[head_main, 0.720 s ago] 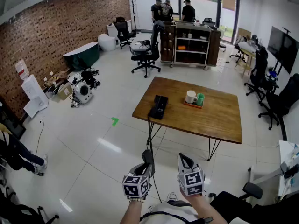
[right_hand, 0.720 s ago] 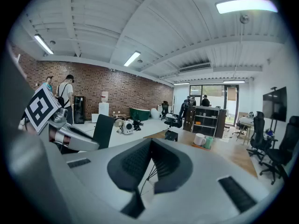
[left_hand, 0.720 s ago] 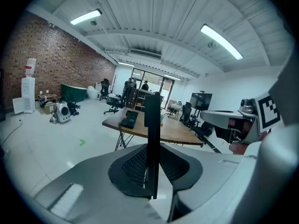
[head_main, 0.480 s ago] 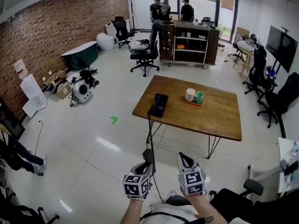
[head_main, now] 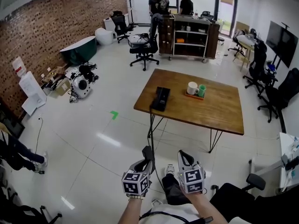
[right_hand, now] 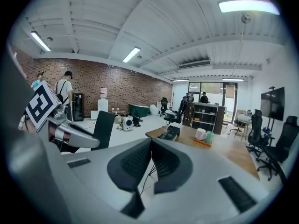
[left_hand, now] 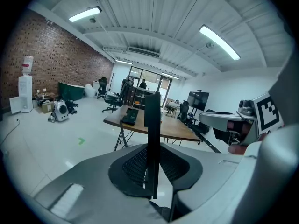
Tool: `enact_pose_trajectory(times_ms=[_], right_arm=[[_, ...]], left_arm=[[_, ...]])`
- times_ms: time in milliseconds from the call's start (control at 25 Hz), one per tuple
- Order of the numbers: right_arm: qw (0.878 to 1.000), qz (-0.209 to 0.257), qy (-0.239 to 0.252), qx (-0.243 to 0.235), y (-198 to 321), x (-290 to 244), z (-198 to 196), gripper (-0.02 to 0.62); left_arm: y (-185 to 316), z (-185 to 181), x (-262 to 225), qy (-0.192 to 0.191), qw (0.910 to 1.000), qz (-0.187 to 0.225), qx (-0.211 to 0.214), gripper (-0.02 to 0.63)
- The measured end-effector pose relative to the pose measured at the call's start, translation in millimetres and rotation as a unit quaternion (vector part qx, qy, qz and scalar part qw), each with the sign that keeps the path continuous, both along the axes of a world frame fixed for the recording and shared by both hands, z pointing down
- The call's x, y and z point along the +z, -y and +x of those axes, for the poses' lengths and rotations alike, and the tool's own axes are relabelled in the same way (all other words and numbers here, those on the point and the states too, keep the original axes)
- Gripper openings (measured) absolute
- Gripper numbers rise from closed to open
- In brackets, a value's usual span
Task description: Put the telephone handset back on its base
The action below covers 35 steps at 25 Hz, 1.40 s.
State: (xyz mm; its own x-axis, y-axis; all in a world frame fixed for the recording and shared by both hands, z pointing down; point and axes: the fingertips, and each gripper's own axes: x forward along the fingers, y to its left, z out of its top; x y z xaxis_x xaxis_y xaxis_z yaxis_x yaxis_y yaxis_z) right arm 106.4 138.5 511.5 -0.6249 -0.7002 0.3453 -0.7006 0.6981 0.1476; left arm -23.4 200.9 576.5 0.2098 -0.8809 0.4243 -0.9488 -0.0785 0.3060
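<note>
Big open office: brick wall down the left, pale tiled floor everywhere. The wooden surface sits mid-room, well away from the person. Beyond it at the far end there's a dark shelving unit, with three people standing behind it and a black office chair just to its left.

Both tools are near the bottom, side by side and held over the floor. The left tool is clamped on the black handset, which stands upright between its jaws, edge-on in the left gripper view. The right tool has its jaws closed together with nothing in them.

The phone base is on the left part of the surface, near its edge. To its right, a white mug and a green cup sit touching on a small tray. A thin black cord drops off the surface's near-left corner toward the tools; can't tell where it ends.
</note>
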Motion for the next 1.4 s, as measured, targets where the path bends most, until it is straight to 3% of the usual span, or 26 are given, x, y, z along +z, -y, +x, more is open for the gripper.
enact_pose_trajectory(times_ms=[440,1000,1400], right_arm=[[1.0,-0.003,0.011,0.008,58.4,10.9,-34.9,0.003],[1.0,-0.021,0.023,0.005,210.1,11.0,-69.6,0.003],[0.998,-0.045,0.039,-0.003,285.5,18.1,-83.7,0.003]], left_arm=[[55.0,-35.0,18.6,0.008,0.9996,-0.022,0.018,0.071],[203.3,-68.2,33.6,-0.013,0.9968,-0.064,0.047,0.071],[280.2,-77.4,38.4,-0.095,0.9896,-0.074,0.079,0.071]])
